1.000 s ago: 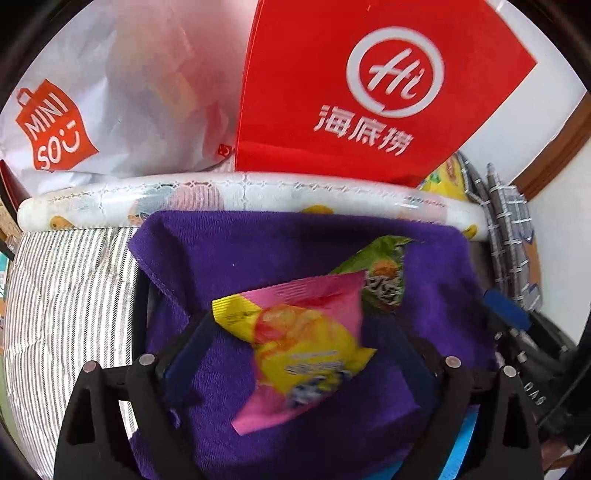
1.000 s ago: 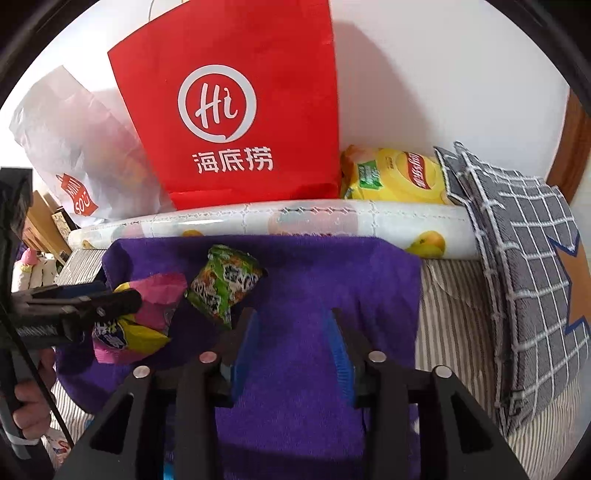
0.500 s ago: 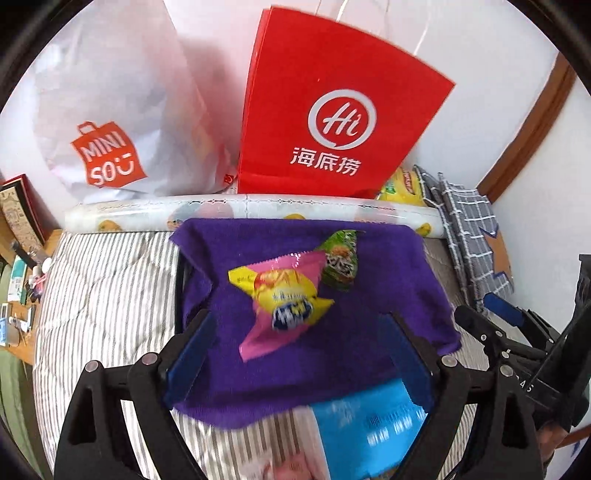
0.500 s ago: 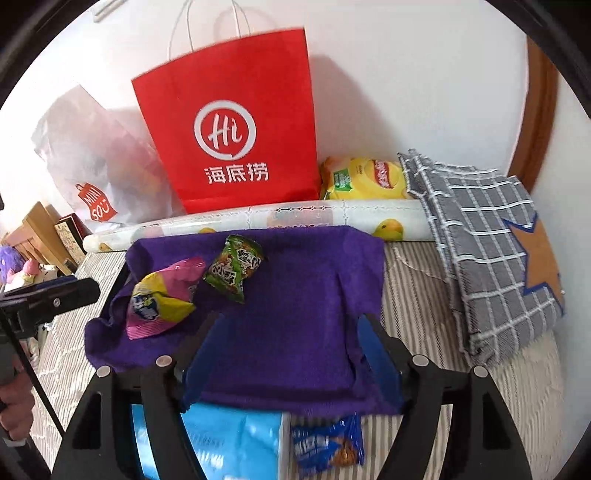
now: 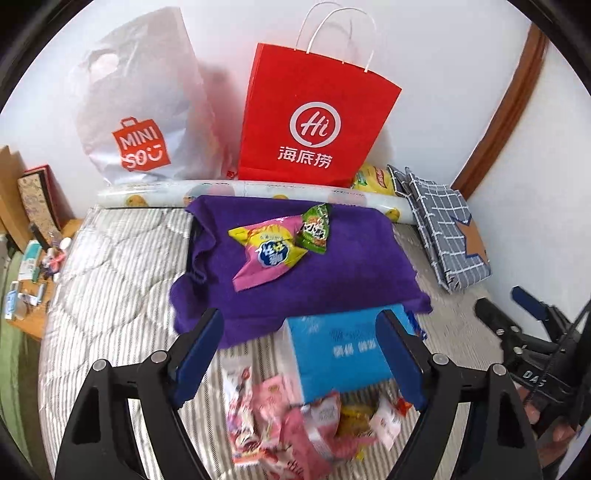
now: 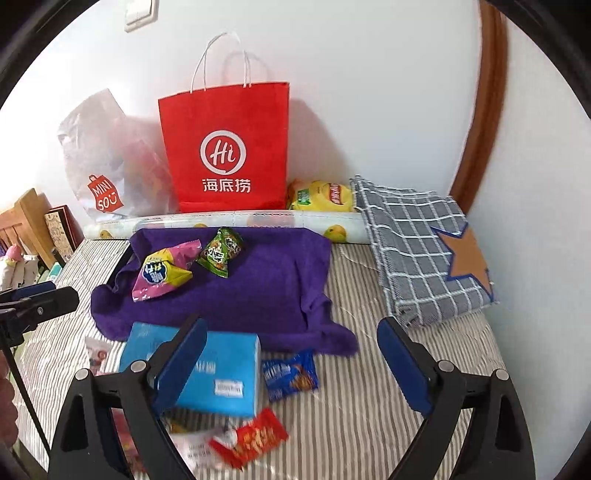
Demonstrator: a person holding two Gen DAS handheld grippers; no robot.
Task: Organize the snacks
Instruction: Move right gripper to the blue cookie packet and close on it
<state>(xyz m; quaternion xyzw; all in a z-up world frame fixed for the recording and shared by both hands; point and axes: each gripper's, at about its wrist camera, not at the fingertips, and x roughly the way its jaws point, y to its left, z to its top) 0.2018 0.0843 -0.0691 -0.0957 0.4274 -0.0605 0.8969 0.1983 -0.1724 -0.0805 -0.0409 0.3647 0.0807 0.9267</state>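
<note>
White wall behind striped bed. Curved brown wooden trim at right. Light switch high on wall. Wooden furniture at left edge. Soft daylight.

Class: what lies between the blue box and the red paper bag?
In both views, the purple towel with two snack packets, then a printed roll, lie between blue box and red bag.

A striped bed carries everything. A purple towel lies across its middle. Just in front of the towel sit a blue box and loose snack packets; to the towel's right lies a folded checked cloth; behind it, a patterned roll.
</note>
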